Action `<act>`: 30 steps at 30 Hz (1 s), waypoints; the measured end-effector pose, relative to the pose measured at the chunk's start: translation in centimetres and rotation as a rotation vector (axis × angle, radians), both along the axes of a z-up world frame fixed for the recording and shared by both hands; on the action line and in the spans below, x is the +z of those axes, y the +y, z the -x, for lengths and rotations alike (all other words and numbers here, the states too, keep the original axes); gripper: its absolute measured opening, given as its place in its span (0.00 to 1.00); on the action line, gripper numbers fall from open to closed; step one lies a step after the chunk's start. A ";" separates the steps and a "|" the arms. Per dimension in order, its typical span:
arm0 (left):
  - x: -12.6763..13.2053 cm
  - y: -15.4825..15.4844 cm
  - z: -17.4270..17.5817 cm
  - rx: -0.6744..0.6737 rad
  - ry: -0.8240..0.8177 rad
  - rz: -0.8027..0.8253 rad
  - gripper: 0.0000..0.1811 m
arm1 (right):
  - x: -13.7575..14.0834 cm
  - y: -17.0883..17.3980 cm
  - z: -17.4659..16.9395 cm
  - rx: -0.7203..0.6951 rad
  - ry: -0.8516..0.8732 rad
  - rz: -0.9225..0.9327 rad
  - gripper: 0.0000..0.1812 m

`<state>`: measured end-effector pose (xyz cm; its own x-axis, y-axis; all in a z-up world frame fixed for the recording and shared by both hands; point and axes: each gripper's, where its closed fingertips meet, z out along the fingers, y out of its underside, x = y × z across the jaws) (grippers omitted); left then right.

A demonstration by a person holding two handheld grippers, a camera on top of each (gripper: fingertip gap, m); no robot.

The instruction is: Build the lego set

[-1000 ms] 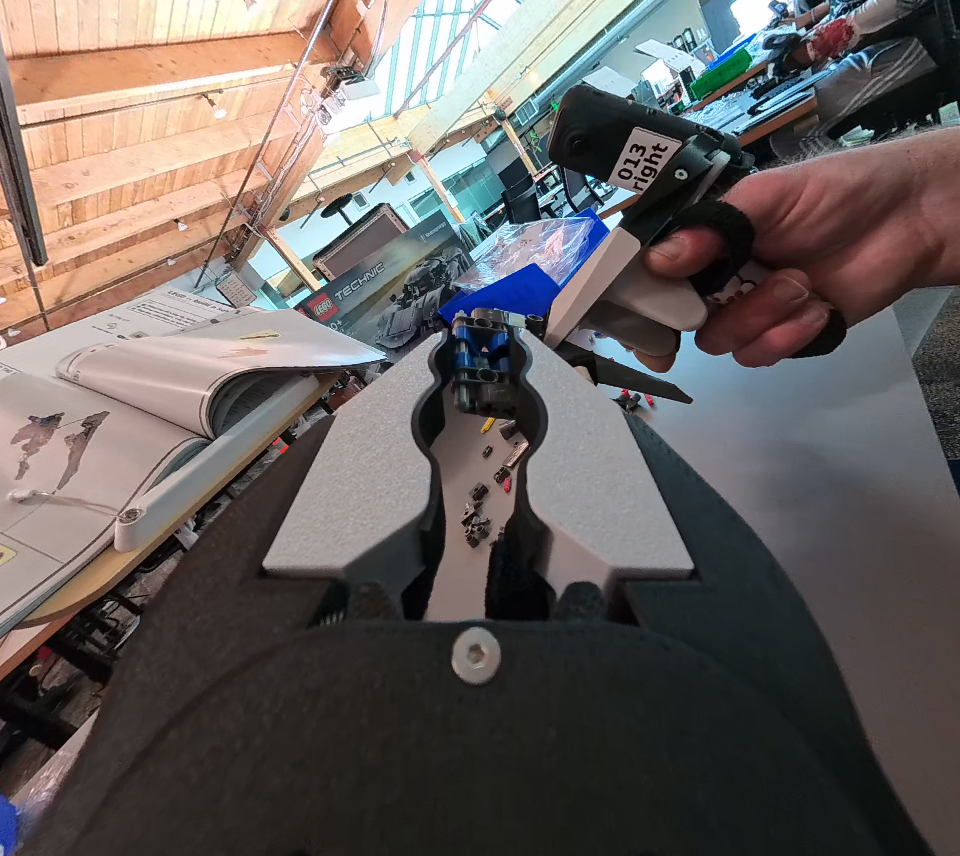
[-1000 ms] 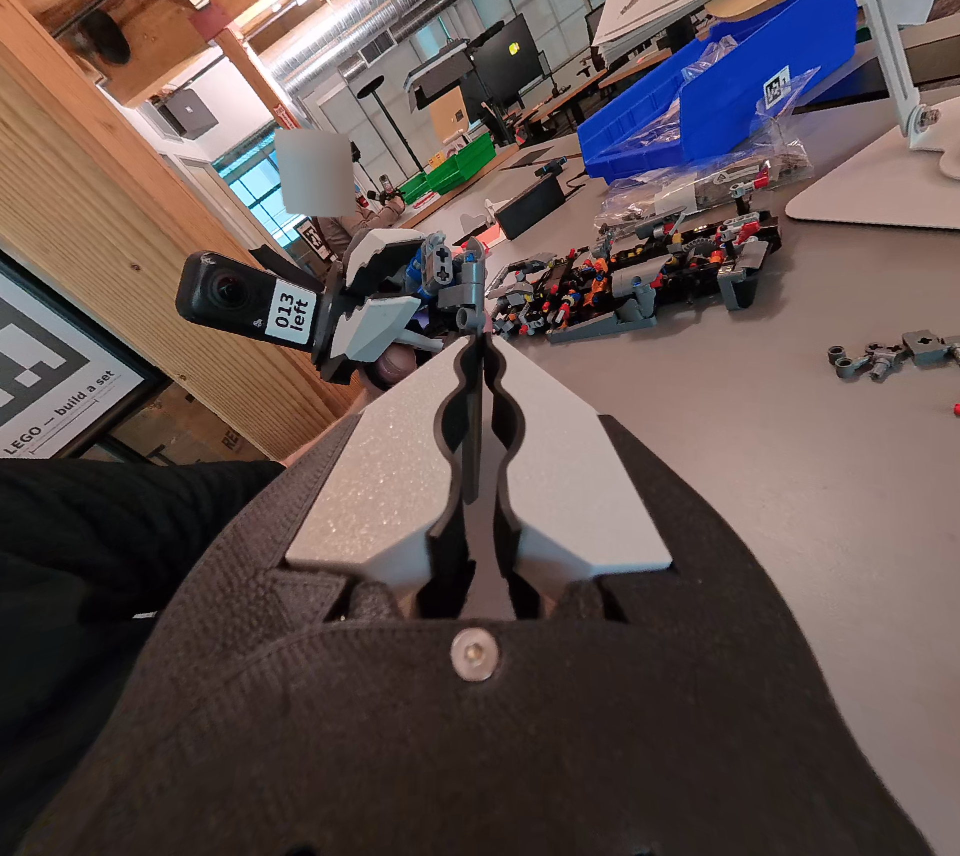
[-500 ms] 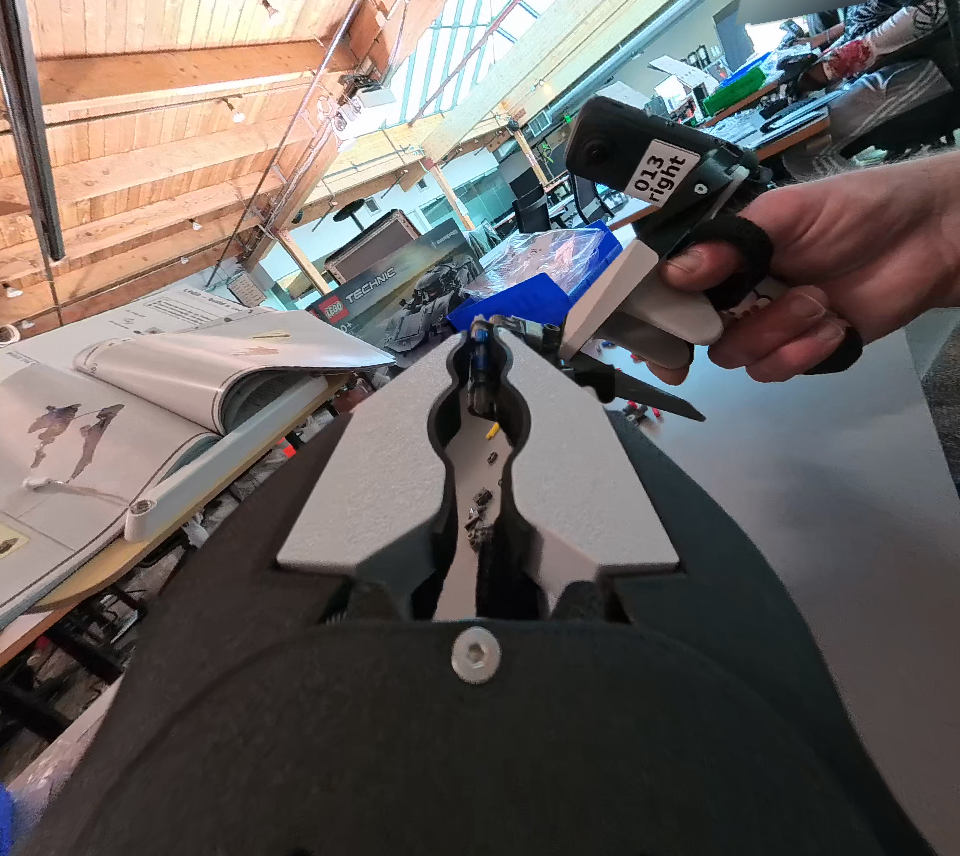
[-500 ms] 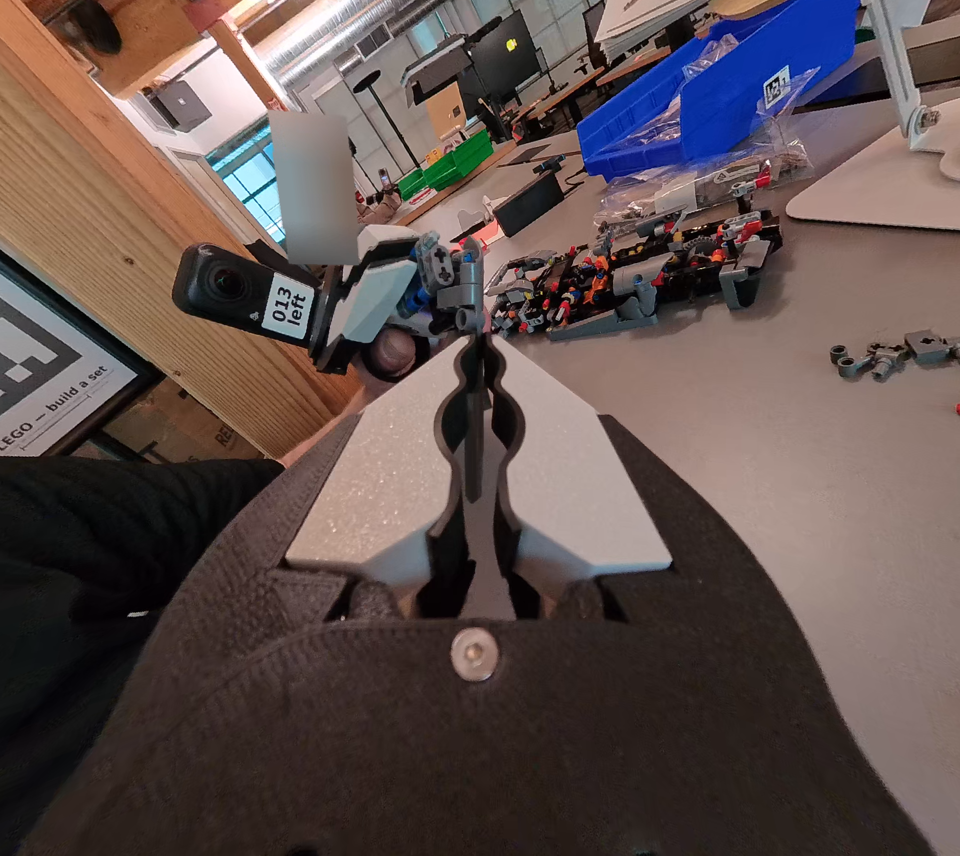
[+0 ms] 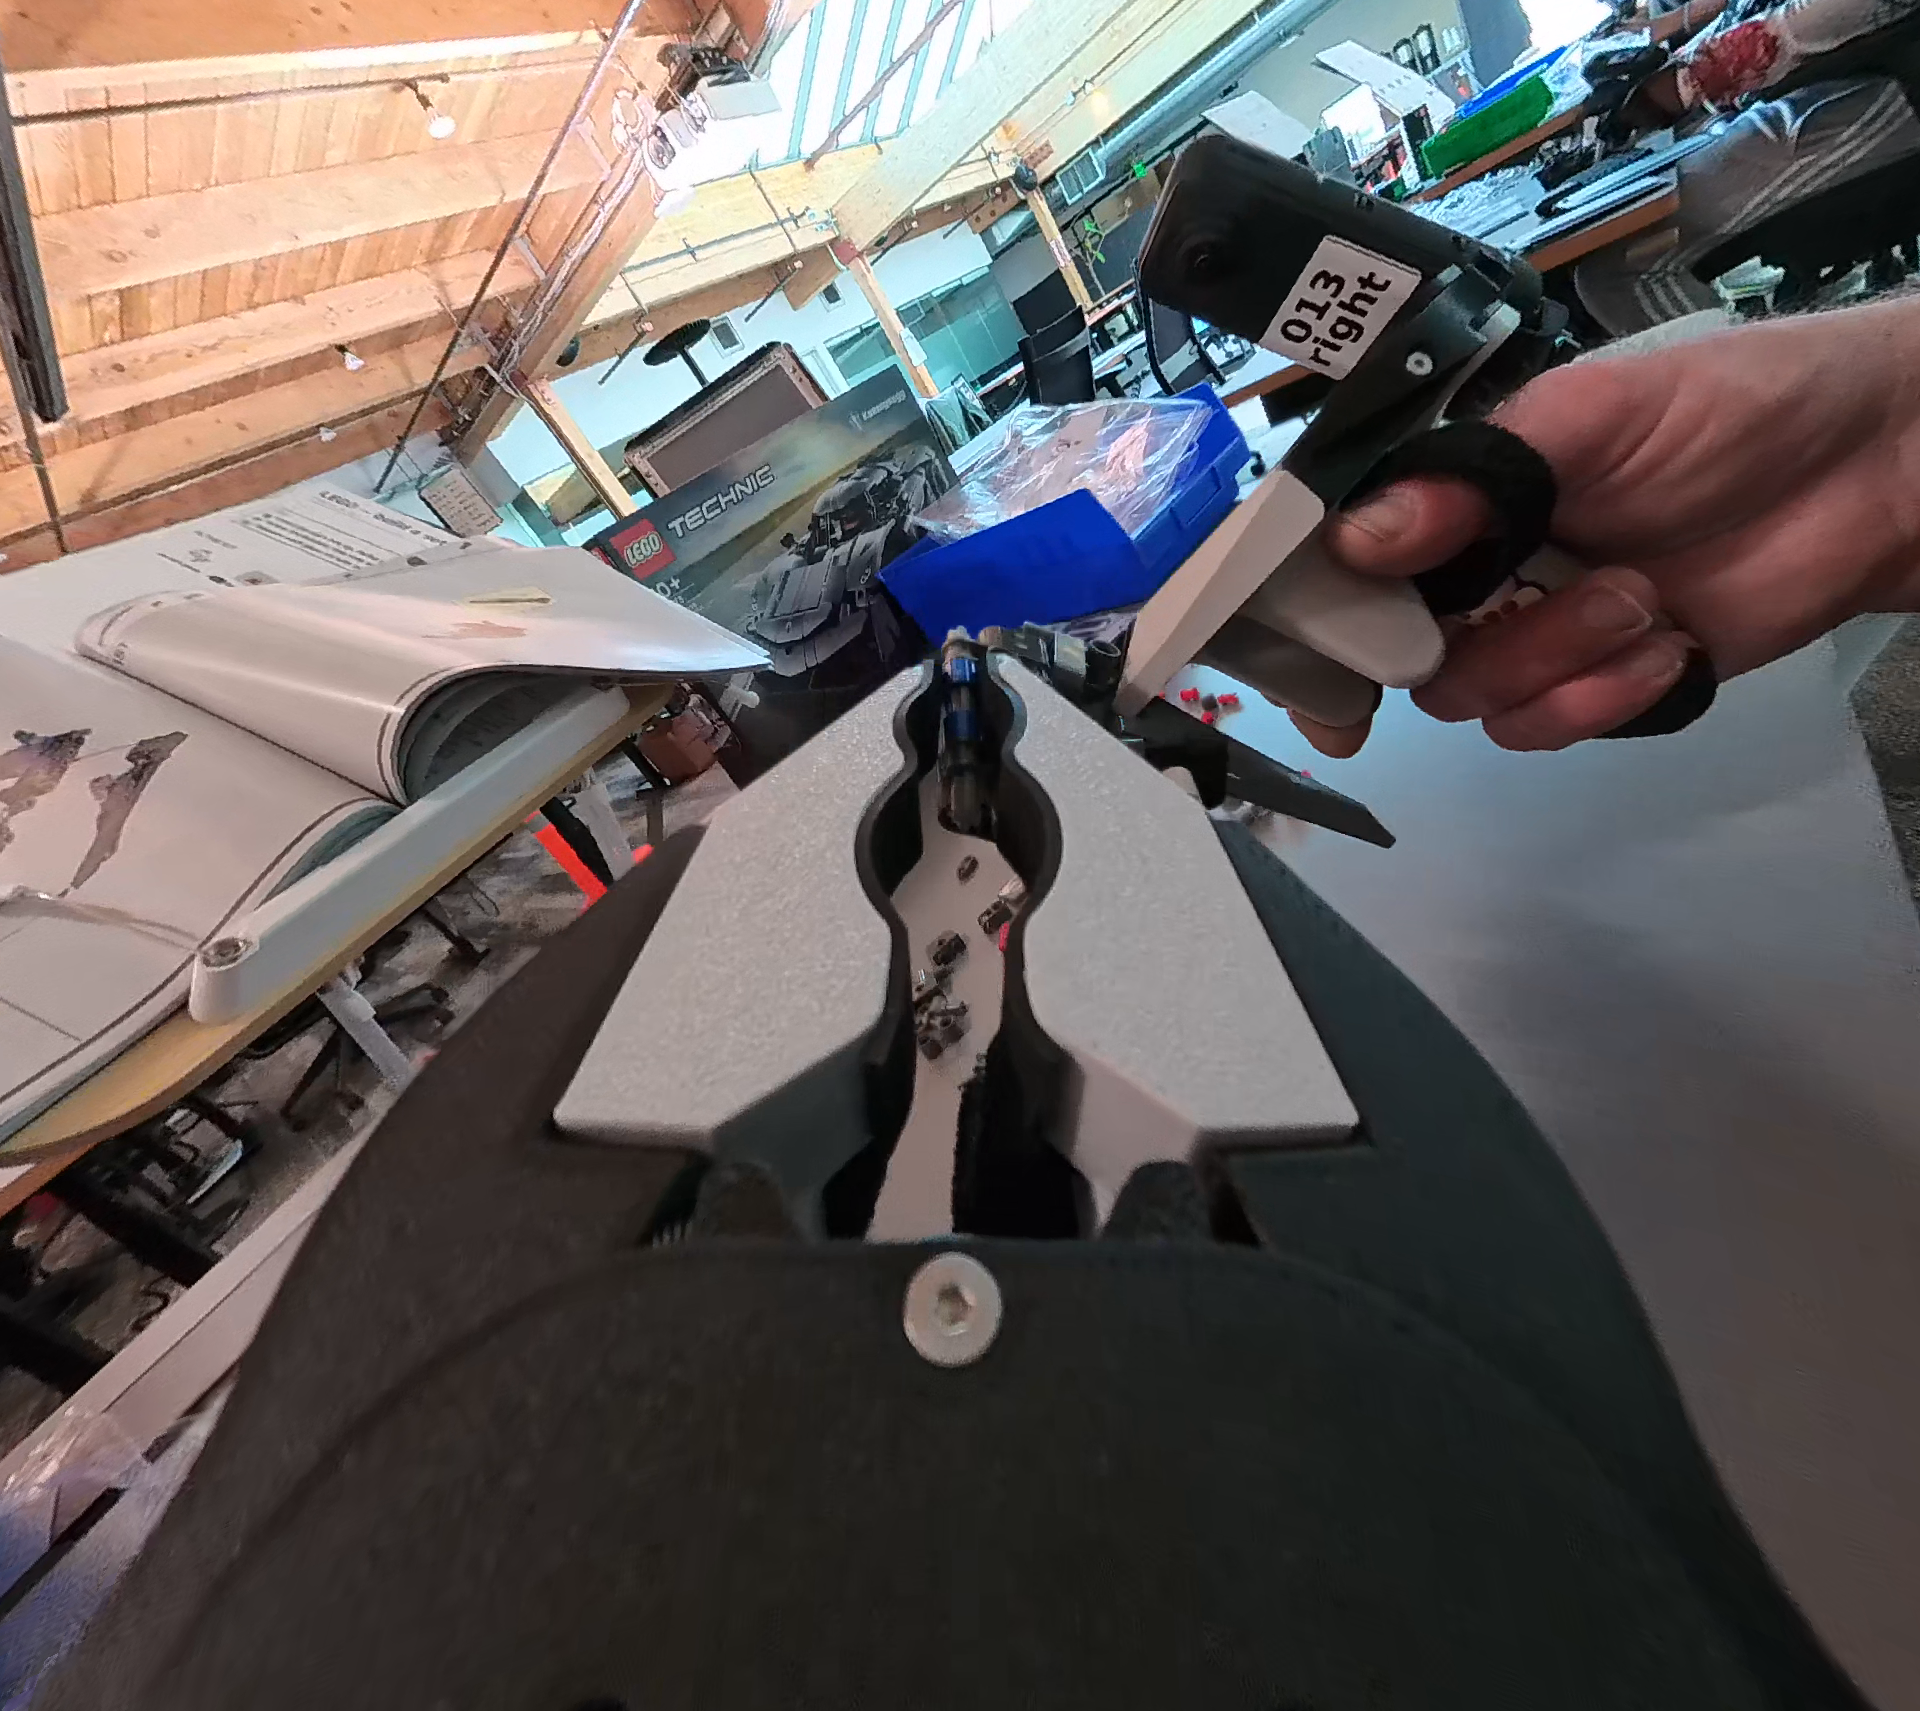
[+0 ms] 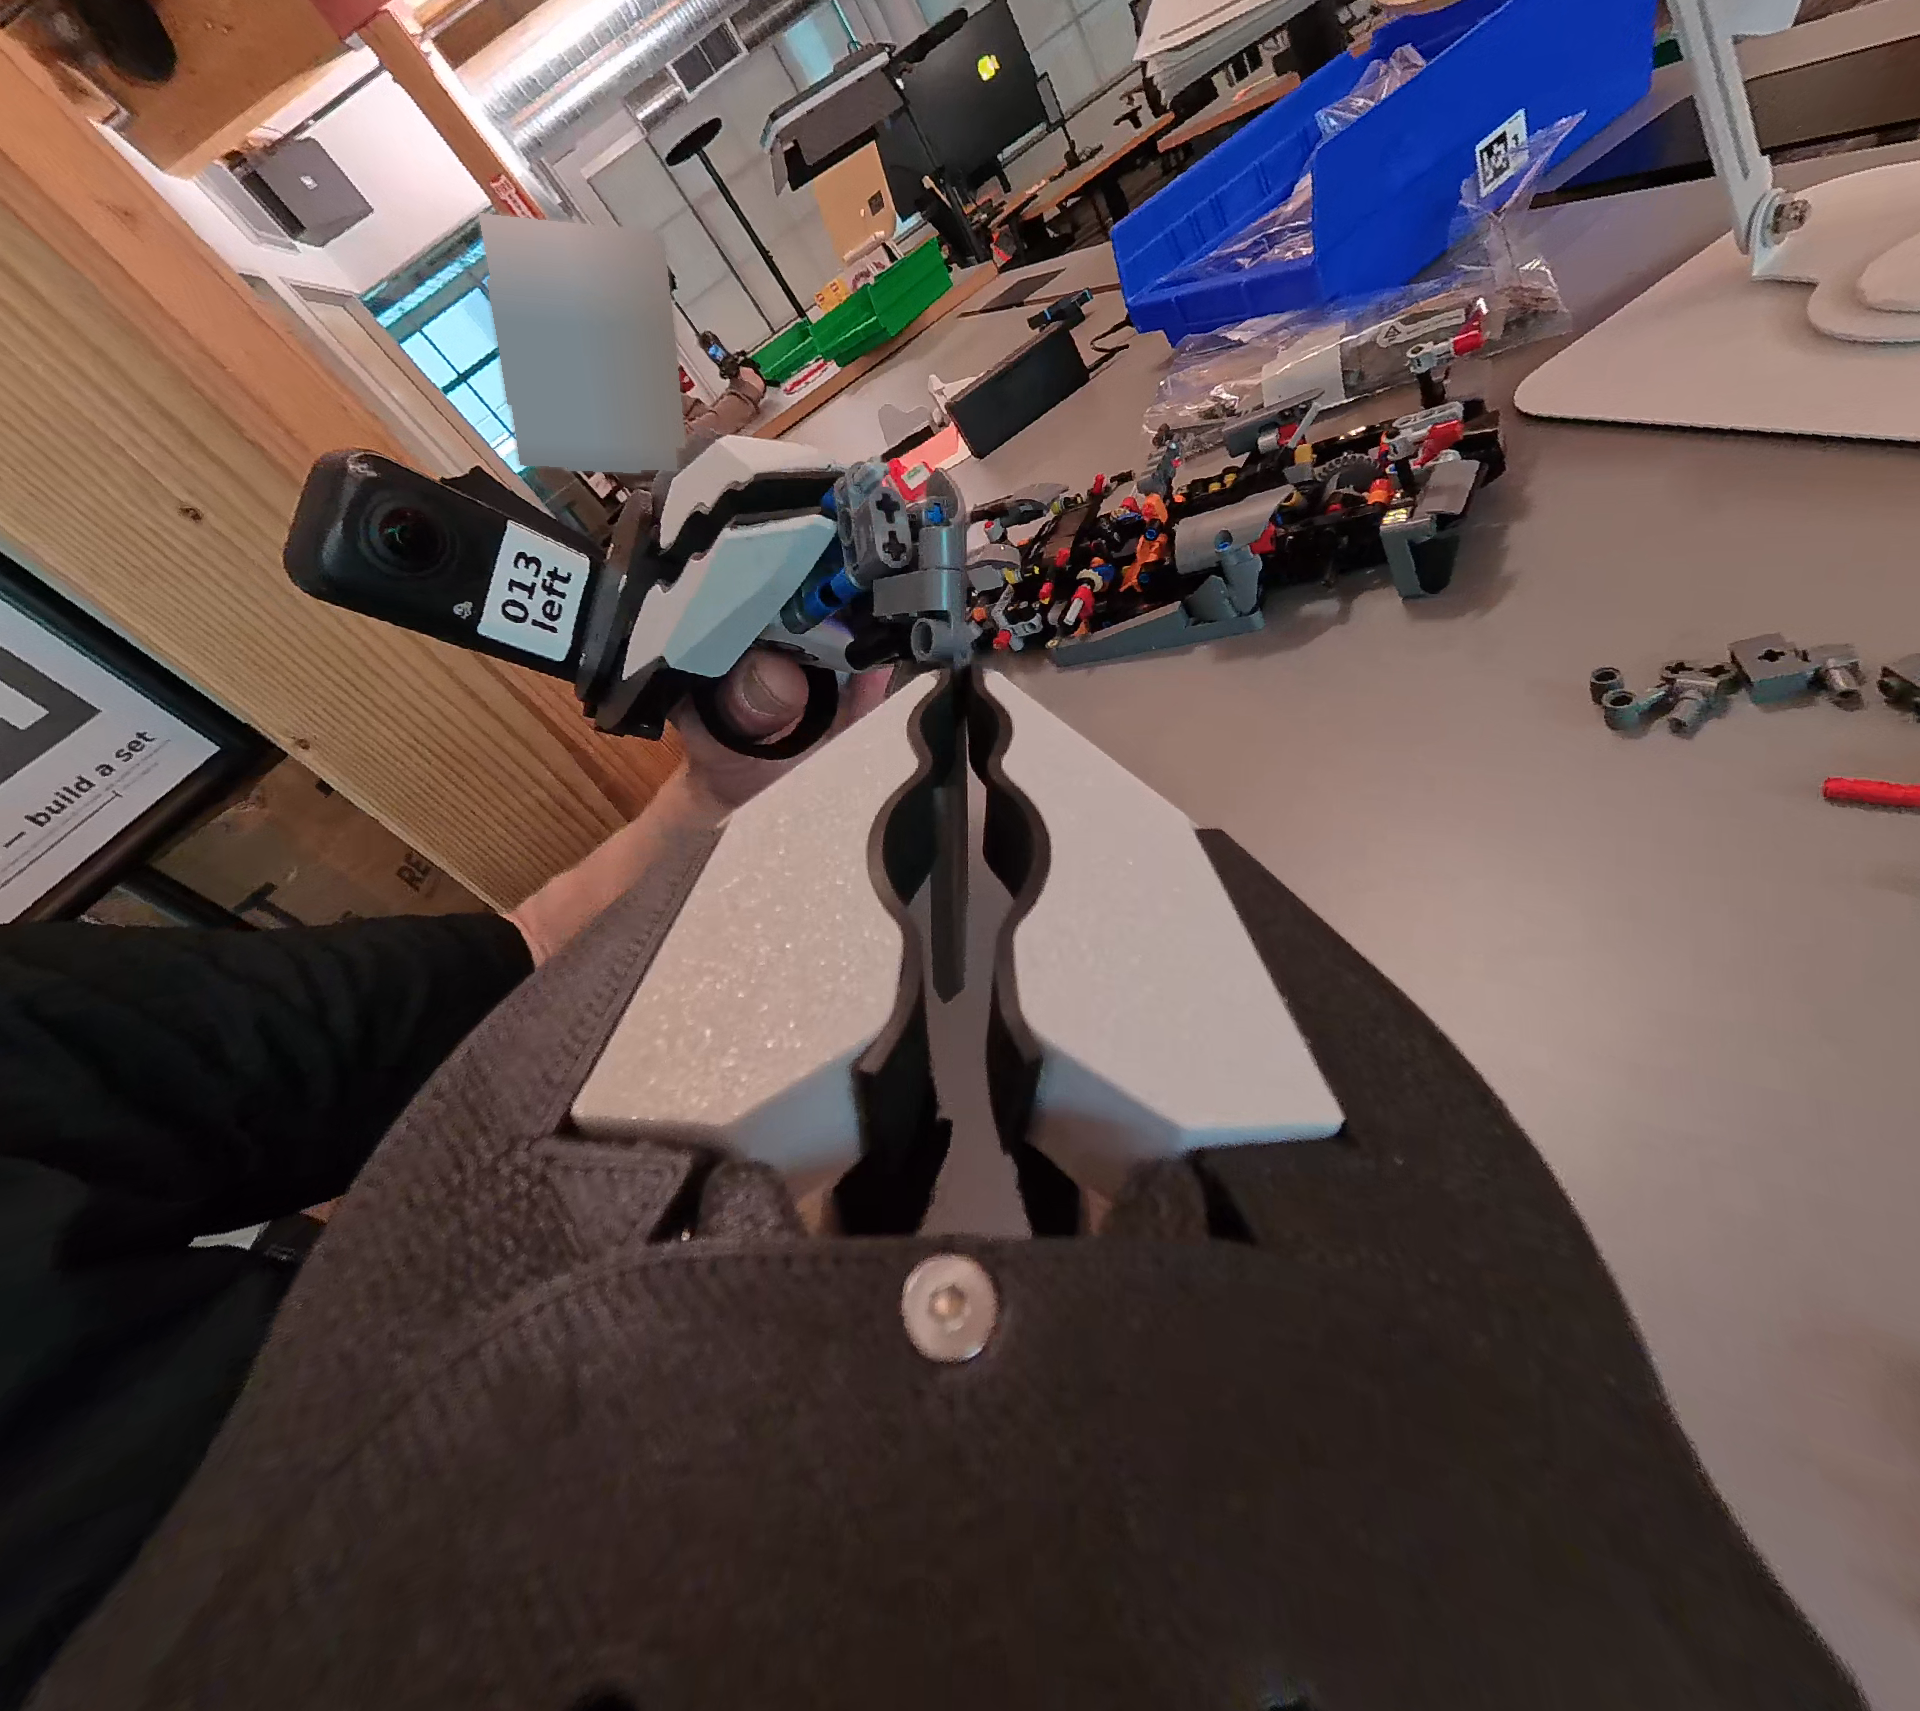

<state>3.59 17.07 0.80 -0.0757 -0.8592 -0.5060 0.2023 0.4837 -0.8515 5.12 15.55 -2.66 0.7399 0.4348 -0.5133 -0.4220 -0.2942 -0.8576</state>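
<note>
Left gripper: the grey-fingered left gripper (image 5: 964, 693) is squeezing nearly closed on a small grey and blue lego sub-assembly (image 5: 962, 726), held up in the air above the grey tabletop (image 5: 1558, 986).
Lego sub-assembly: in the right wrist view the small grey and blue lego sub-assembly (image 6: 902, 565) is sticking out past the tips of the left gripper (image 6: 831, 555); its long axis is running roughly upright in that view, with a grey pin end pointing down toward the right gripper's tips.
Right gripper: the grey-fingered right gripper (image 6: 951, 685) is standing all but closed, a thin dark flat piece (image 6: 948, 851) lying lengthwise in the slit between its fingers; its tips are sitting just under the sub-assembly, and contact cannot be told. In the left wrist view the right gripper (image 5: 1127, 685) is pointing in from the right, gripped by a bare hand (image 5: 1662, 539).
Main build: a long black lego chassis with red, orange and grey parts (image 6: 1247, 518) is lying flat on the tabletop (image 6: 1507, 882), its long axis running left to right, well apart from both grippers.
Loose parts: a cluster of small grey lego connectors (image 6: 1745, 685) is lying on the tabletop to the right, near a red pin (image 6: 1870, 792).
Surroundings: a blue plastic bin (image 6: 1455, 155) with clear bags (image 6: 1351, 352) in front of it is standing behind the chassis; an open instruction booklet (image 5: 260, 674) is resting on a raised stand to the left.
</note>
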 end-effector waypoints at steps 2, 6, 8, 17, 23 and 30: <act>-0.5 0.3 -0.4 0.009 0.025 0.012 0.02 | -0.4 0.2 -0.4 -0.004 -0.006 0.014 0.00; -1.1 0.8 -0.9 0.016 0.057 0.040 0.02 | -1.0 0.7 -0.8 -0.010 -0.017 0.032 0.00; -1.4 1.0 -1.1 0.019 0.069 0.045 0.02 | -1.3 0.8 -1.0 -0.012 -0.018 0.038 0.00; -1.9 1.3 -1.5 0.032 0.094 0.051 0.02 | -1.9 1.1 -1.3 -0.019 -0.023 0.051 0.00; -2.0 1.3 -1.6 0.033 0.096 0.051 0.02 | -2.0 1.1 -1.4 -0.017 -0.015 0.051 0.00; -1.9 1.2 -1.5 0.032 0.091 0.049 0.02 | -1.9 1.0 -1.3 -0.015 -0.007 0.049 0.00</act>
